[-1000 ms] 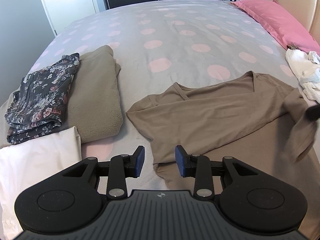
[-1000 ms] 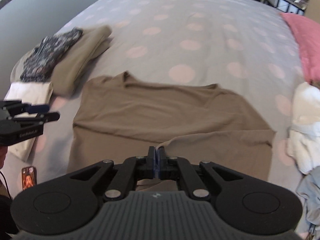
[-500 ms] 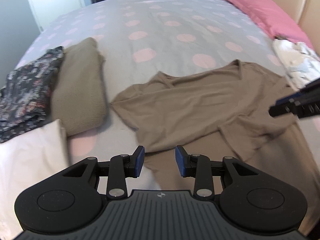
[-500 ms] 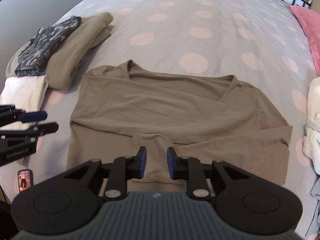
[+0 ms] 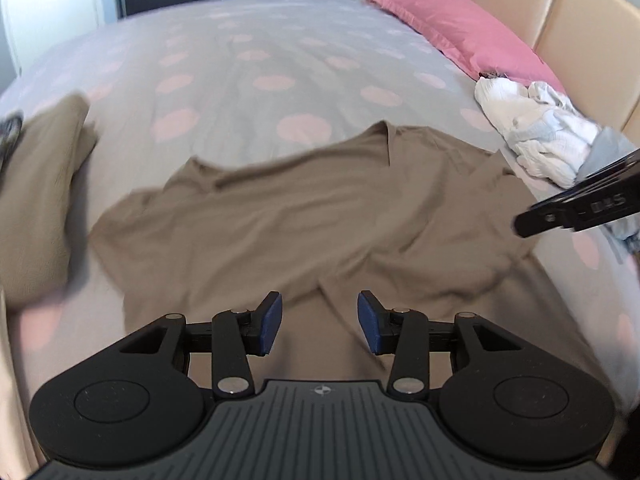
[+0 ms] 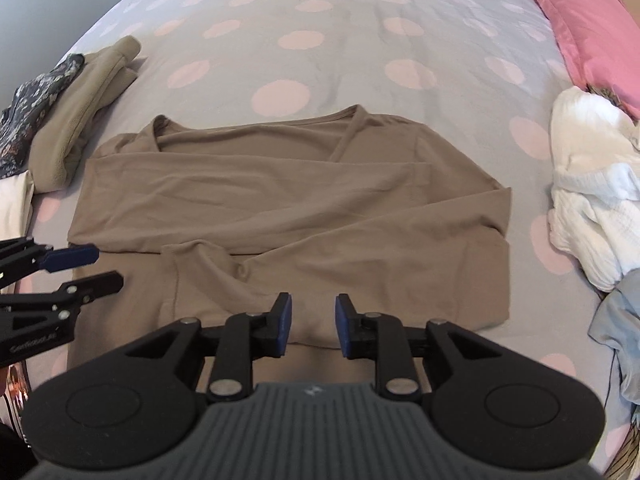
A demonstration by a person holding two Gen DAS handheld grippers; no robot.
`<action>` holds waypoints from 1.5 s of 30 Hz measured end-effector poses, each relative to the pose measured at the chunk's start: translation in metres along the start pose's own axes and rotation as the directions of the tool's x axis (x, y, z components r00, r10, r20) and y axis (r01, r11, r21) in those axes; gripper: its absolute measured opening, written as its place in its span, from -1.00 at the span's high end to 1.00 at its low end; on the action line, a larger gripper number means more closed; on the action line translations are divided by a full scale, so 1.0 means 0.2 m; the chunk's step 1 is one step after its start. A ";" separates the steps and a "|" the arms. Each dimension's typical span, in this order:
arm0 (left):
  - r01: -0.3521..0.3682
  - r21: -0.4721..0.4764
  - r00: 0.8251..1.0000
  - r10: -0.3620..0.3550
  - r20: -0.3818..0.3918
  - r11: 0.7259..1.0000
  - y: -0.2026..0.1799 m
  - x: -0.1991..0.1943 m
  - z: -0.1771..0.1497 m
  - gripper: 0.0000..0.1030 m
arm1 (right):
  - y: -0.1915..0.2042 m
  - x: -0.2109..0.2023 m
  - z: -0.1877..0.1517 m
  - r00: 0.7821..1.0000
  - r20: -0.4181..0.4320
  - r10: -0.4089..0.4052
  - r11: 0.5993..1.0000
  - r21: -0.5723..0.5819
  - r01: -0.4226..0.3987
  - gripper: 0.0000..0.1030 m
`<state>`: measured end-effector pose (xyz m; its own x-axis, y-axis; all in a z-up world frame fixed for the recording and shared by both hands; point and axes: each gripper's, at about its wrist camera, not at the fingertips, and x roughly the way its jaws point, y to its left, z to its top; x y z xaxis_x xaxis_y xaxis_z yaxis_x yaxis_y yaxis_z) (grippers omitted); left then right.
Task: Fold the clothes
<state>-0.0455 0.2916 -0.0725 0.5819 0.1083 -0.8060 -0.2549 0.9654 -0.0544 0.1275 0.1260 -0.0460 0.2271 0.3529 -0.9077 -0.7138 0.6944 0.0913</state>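
Hovering with blue-padded fingers (image 6: 282,324) spread and empty, the right gripper (image 6: 310,324) hangs over the near hem of a soft tan long-sleeved top (image 6: 280,196), spread flat on the polka-dot bed (image 6: 320,12) with its sleeves folded across the body. The left gripper (image 5: 319,322), equally parted and holding nothing, hangs over the same edge. Folded tan (image 6: 80,100) and floral (image 6: 28,108) garments sit left; crumpled white laundry (image 6: 588,184) and a pink pillow (image 6: 588,20) lie right.
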 end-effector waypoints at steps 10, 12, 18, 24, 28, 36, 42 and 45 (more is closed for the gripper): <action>-0.042 0.188 0.998 0.048 -0.031 0.981 -0.17 0.26 0.00 0.40 | -0.29 0.03 0.01 1.000 -0.006 -0.018 0.993 0.114 0.019 0.47; -0.030 0.210 0.998 0.040 -0.042 0.977 -0.18 0.27 -0.01 0.66 | -0.32 0.03 0.01 1.000 -0.008 -0.027 0.991 0.130 0.028 0.47; 0.010 0.144 0.999 -0.005 -0.037 0.990 -0.17 0.18 0.03 1.00 | -0.47 0.02 0.01 0.997 -0.013 -0.078 0.971 0.228 0.079 0.47; 0.061 0.030 0.992 -0.064 0.110 0.998 -0.09 -0.10 0.24 1.00 | -0.56 0.03 -0.03 0.995 -0.007 -0.101 0.959 0.267 0.100 0.36; 0.058 -0.022 0.985 -0.054 0.166 0.998 -0.02 -0.24 0.36 1.00 | -0.60 0.06 -0.05 0.993 -0.012 -0.114 0.953 0.282 0.113 0.36; -0.003 -0.148 0.987 0.027 0.160 0.989 0.20 -0.31 0.44 1.00 | -0.54 0.11 -0.04 0.998 0.011 -0.069 0.973 0.220 0.065 0.36; -0.077 -0.234 0.987 0.107 0.117 0.969 0.38 -0.28 0.42 1.00 | -0.53 0.17 -0.03 0.996 -0.002 -0.084 0.975 0.208 0.083 0.36; -0.119 -0.232 0.988 0.138 0.066 0.965 0.42 -0.21 0.37 1.00 | -0.53 0.19 -0.02 0.997 0.008 -0.078 0.975 0.210 0.075 0.37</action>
<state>-0.0339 0.3849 0.0017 0.5906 0.2559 -0.7653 -0.4950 0.8639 -0.0931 0.2091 0.0638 -0.0923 0.2870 0.3025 -0.9089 -0.5399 0.8349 0.1074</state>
